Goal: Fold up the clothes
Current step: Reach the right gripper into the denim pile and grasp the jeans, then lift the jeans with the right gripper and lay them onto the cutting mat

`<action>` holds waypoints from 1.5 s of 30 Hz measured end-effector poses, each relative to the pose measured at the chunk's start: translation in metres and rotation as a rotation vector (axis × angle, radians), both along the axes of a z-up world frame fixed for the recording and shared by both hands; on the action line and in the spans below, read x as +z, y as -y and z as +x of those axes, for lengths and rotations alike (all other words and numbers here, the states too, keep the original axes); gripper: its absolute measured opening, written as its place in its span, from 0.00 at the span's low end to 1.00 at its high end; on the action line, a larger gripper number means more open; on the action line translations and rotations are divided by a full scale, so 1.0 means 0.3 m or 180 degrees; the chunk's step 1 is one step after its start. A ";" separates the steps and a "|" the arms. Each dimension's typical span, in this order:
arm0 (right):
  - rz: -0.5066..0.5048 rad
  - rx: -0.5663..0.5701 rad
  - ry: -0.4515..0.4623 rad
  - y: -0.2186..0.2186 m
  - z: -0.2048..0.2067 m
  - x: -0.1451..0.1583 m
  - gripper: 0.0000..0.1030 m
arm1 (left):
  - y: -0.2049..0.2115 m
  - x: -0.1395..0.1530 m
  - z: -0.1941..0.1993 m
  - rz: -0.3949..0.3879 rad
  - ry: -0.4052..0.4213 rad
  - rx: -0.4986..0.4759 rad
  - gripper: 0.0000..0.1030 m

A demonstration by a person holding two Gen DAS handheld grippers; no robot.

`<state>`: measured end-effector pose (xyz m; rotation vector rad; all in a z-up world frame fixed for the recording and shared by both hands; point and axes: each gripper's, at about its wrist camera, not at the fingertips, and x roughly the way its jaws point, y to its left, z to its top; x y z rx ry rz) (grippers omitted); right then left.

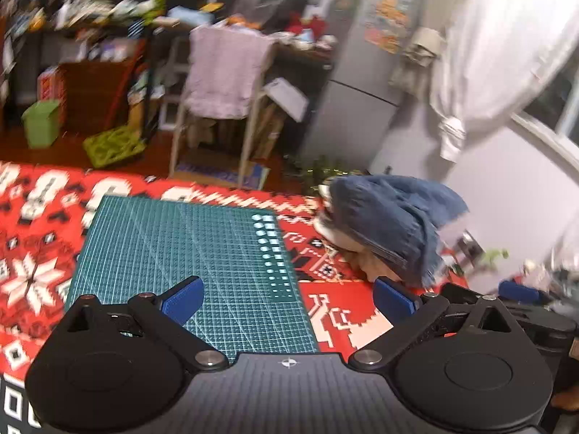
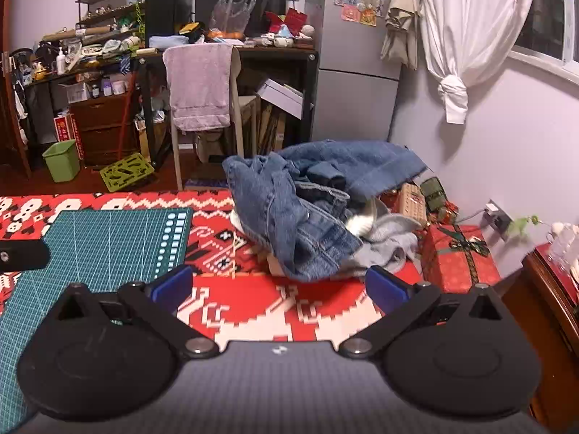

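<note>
Jaws of left gripper (image 1: 287, 298) and right gripper (image 2: 278, 285) gape wide (both empty), short of denim pile (image 2: 307, 209).

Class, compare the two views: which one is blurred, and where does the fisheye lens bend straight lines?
Left wrist view: motion blur smears the shelves and denim pile. Right wrist view: sharp throughout, but the window sill and fridge lean and curve towards the edges.

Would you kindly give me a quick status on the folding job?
Left gripper open, empty. Right gripper open, empty. Denim pile heaped, untouched, beside green mat. Nothing in the way.
</note>
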<state>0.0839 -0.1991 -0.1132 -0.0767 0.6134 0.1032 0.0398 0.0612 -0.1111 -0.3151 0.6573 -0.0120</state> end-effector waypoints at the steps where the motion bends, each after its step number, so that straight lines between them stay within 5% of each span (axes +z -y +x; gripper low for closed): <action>1: 0.0040 -0.0009 0.0000 0.005 0.019 -0.005 1.00 | -0.003 -0.002 0.008 0.0065 -0.0021 0.0022 0.98; 13: 0.0117 0.0101 0.0116 -0.003 0.224 -0.065 0.98 | 0.000 -0.032 0.057 0.0618 0.0133 -0.0130 0.99; 19: -0.0020 0.0115 0.0093 -0.015 0.301 -0.106 0.73 | 0.004 -0.046 0.075 0.0458 0.0188 -0.0212 0.98; 22: 0.0079 0.0099 -0.0046 -0.005 0.346 -0.133 0.49 | 0.017 -0.054 0.084 0.0535 0.0173 -0.0276 0.94; 24: 0.0108 0.0098 -0.0122 -0.006 0.373 -0.152 0.23 | 0.030 -0.059 0.086 0.0611 0.0166 -0.0316 0.90; 27: 0.0209 0.0173 -0.0161 -0.015 0.377 -0.165 0.14 | 0.032 -0.064 0.079 0.0634 0.0148 -0.0403 0.85; 33: 0.0262 0.0568 -0.0218 -0.103 0.309 -0.159 0.08 | 0.003 -0.062 0.043 0.0466 0.0123 -0.0438 0.75; 45: 0.0253 0.1113 -0.0380 -0.371 -0.008 -0.127 0.08 | -0.120 -0.034 -0.141 0.0216 0.0099 -0.0341 0.75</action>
